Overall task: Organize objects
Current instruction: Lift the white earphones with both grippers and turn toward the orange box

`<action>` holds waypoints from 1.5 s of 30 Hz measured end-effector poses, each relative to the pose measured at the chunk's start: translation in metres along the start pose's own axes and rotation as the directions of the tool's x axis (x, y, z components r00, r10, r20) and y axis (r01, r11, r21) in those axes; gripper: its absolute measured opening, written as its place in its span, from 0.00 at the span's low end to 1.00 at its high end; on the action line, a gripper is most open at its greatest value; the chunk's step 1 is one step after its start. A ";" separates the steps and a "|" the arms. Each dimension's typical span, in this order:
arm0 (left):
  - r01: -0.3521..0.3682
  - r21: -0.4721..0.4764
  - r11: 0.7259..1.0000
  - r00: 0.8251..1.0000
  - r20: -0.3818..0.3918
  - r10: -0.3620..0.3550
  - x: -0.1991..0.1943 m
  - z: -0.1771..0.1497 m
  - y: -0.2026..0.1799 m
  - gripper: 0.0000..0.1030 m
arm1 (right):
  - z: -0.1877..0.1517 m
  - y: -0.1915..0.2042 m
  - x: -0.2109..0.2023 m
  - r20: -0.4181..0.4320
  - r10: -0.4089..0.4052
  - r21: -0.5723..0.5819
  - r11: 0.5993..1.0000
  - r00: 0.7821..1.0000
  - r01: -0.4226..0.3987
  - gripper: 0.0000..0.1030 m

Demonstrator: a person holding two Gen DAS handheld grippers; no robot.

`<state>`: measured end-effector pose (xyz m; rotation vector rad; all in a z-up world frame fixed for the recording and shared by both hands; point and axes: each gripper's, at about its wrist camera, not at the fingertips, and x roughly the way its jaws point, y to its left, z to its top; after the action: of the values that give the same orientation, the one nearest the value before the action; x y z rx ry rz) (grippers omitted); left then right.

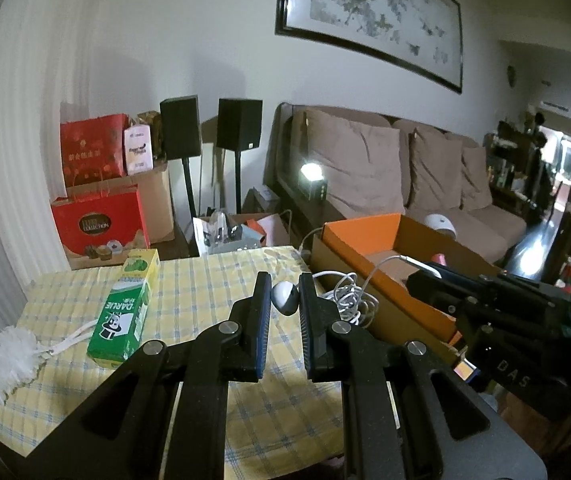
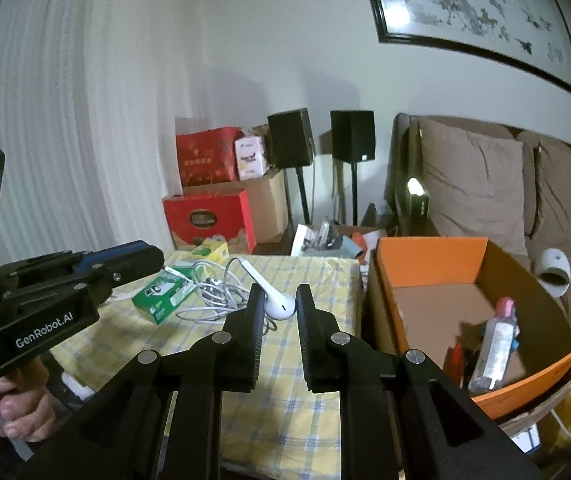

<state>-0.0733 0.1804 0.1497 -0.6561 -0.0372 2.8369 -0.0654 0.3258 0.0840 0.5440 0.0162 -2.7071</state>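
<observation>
White wired earphones lie partly on the yellow checked tablecloth (image 1: 213, 280). My left gripper (image 1: 284, 279) is shut on one earbud (image 1: 284, 299), held above the table. My right gripper (image 2: 280, 290) is shut on the other earbud (image 2: 281, 306), whose stem points up and left. The tangled cable (image 2: 221, 292) trails from both buds onto the cloth and shows as the cable (image 1: 349, 300) in the left wrist view. The right gripper (image 1: 425, 278) reaches in from the right over the orange cardboard box (image 1: 365, 232). The left gripper (image 2: 157, 258) comes in from the left, with a hand on its handle.
A green toothpaste box (image 1: 125, 312) and a white fluffy brush (image 1: 3, 356) lie on the cloth's left side. The open box (image 2: 433, 260), right of the table, holds a clear bottle (image 2: 495, 344) and small items. Behind are red gift bags, two speakers on stands and a sofa.
</observation>
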 end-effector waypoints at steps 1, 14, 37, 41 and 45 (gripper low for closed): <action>0.000 0.001 1.000 1.000 0.005 0.000 -0.001 0.001 0.000 0.12 | 0.001 0.001 -0.002 0.007 -0.001 -0.004 1.000 1.000 0.001 0.14; 0.020 0.006 1.000 0.998 0.065 -0.021 -0.026 0.015 -0.008 0.12 | 0.014 0.002 -0.027 0.070 0.014 -0.014 1.000 0.997 -0.013 0.14; 0.051 0.022 0.998 0.990 0.128 -0.053 -0.057 0.033 -0.021 0.12 | 0.031 0.005 -0.062 0.137 0.038 -0.006 0.999 0.990 -0.037 0.14; 0.059 0.018 0.998 0.992 0.113 -0.060 -0.053 0.034 -0.022 0.12 | 0.032 0.003 -0.062 0.135 0.035 0.001 0.999 0.990 -0.036 0.14; 0.061 0.015 0.998 0.993 0.105 -0.063 -0.050 0.033 -0.023 0.12 | 0.033 0.000 -0.062 0.136 0.027 0.005 1.000 0.990 -0.028 0.14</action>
<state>-0.0395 0.1919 0.2030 -0.4940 -0.0576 2.8067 -0.0249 0.3455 0.1381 0.3579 -0.0363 -2.7120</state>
